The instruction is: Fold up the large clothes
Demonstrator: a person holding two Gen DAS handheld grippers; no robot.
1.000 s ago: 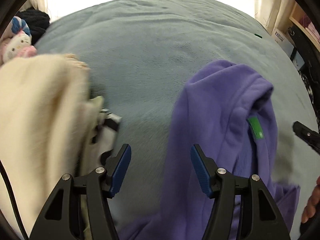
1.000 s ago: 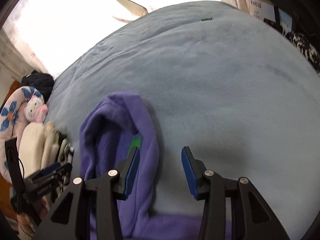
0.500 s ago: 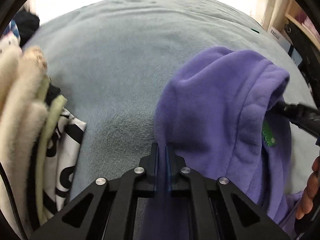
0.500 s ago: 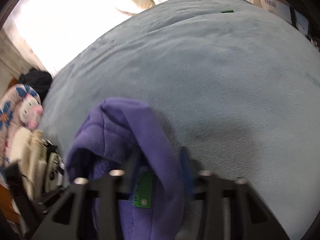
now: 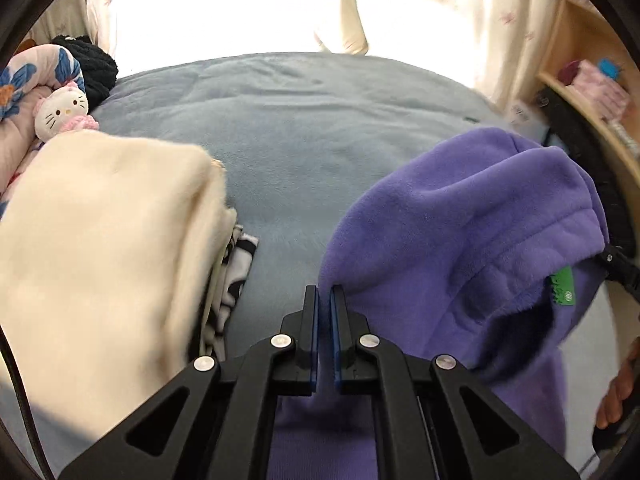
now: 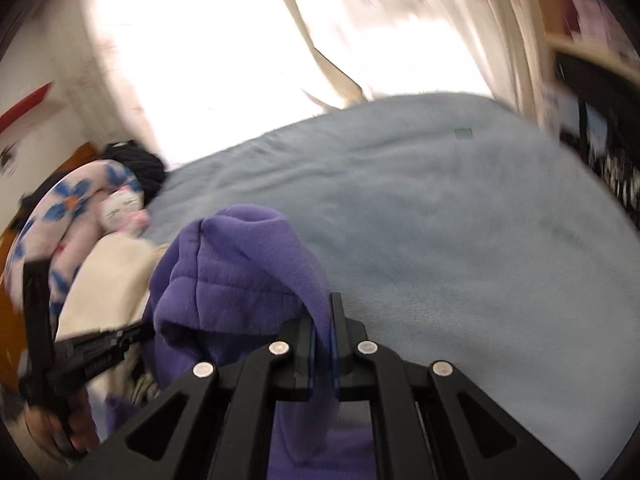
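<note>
A purple fleece garment (image 5: pixel 472 240) with a green label (image 5: pixel 564 290) hangs lifted above the grey-blue bed cover (image 5: pixel 288 128). My left gripper (image 5: pixel 324 300) is shut on its edge, the cloth running down between the blue pads. In the right wrist view the same purple fleece (image 6: pixel 236 272) bunches up at the left, and my right gripper (image 6: pixel 322 320) is shut on a fold of it. The other gripper's black body (image 6: pixel 92 352) shows at the lower left of that view.
A cream garment (image 5: pixel 100 256) lies on a black-and-white patterned cloth (image 5: pixel 236 272) at the left. A floral pillow (image 5: pixel 24 84), a white cat plush (image 5: pixel 62 110) and a black knit item (image 5: pixel 90 60) sit at the bed's far left. Curtains (image 5: pixel 472 20) and wooden shelves (image 5: pixel 588 92) stand beyond.
Both grippers went from open to shut on the purple fleece, then rose with it. The views tilted up, so the window and curtains now show.
</note>
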